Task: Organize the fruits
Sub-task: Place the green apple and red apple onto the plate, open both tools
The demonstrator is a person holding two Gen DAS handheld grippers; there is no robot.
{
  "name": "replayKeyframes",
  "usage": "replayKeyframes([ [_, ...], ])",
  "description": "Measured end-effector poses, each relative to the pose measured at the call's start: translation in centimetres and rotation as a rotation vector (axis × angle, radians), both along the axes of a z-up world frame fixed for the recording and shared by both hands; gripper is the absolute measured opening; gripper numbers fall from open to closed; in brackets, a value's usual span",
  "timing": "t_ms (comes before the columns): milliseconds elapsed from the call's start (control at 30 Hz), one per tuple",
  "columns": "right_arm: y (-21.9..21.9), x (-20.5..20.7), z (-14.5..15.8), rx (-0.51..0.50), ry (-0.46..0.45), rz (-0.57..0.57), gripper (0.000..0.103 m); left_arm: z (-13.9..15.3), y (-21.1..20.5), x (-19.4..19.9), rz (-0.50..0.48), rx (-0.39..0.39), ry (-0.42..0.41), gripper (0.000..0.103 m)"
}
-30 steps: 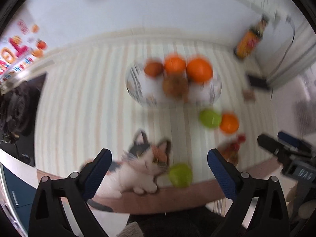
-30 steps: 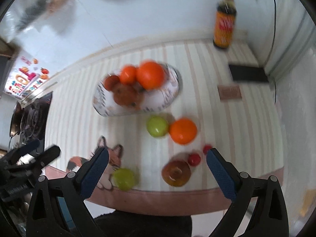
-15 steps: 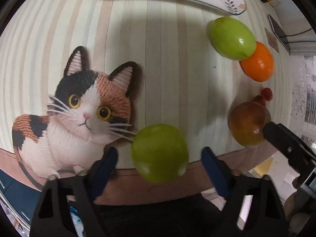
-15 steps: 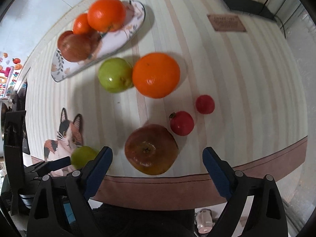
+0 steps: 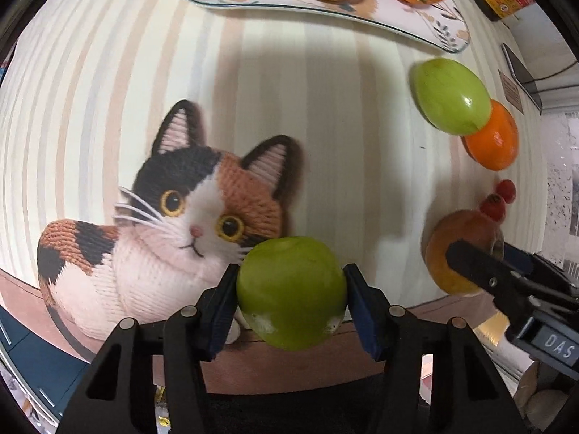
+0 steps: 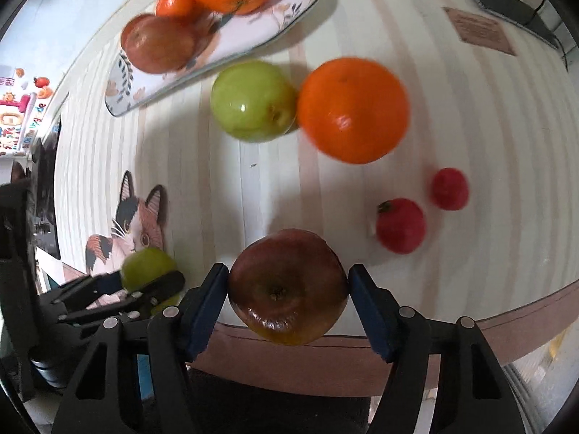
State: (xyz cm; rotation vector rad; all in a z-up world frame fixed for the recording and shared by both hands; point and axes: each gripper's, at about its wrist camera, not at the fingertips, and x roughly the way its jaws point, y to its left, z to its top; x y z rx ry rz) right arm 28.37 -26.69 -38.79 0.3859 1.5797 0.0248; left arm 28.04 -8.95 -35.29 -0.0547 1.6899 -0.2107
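On the tabletop (image 6: 470, 115) we see a plate (image 6: 289, 11) holding two oranges and one russet apple. Near the plate lie one green apple (image 6: 253, 101), one orange (image 6: 353, 110) and two small red fruits. Our left gripper (image 5: 291, 298) clamps a second green apple (image 5: 291, 289); our right gripper (image 6: 287, 298) clamps a red apple (image 6: 287, 285).

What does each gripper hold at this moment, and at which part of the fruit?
The left gripper grips a green apple by its two opposite sides. The right gripper likewise grips a red-brown apple by its sides.
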Motion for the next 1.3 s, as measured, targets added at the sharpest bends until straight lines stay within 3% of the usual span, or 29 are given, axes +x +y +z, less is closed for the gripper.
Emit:
replayKeyframes([
  [267,0.4,-0.4,-0.6,-0.017,0.014,0.043,0.072,0.2,-0.1,-0.6,0.001,-0.002,-0.006,0.054],
  [467,1.5,-0.1,-0.4,-0.021,0.007,0.082,0.071,0.8,-0.2,1.1,-0.005,-0.017,-0.014,0.054],
  [667,1.1,2.3,2.9,0.047,-0.073,0.028,0.071,4.4,0.7,2.6,-0.003,-0.083,-0.059,0.054],
  [800,1.0,6.0,6.2,0.054,-0.165,-0.002,0.071,7.8,1.5,5.5,0.010,-0.123,-0.122,0.054],
  [933,0.7,10.3,7.1,0.022,-0.204,-0.019,0.071,9.9,2.4,9.6,0.032,-0.124,-0.175,0.054],
  [1100,1.2,14.9,5.8,-0.032,-0.193,-0.016,0.071,9.5,3.9,15.5,0.046,-0.063,-0.197,0.054],
  [1300,1.9,17.0,3.8,-0.059,-0.152,-0.006,0.071,6.5,4.8,19.4,0.059,-0.008,-0.133,0.054],
])
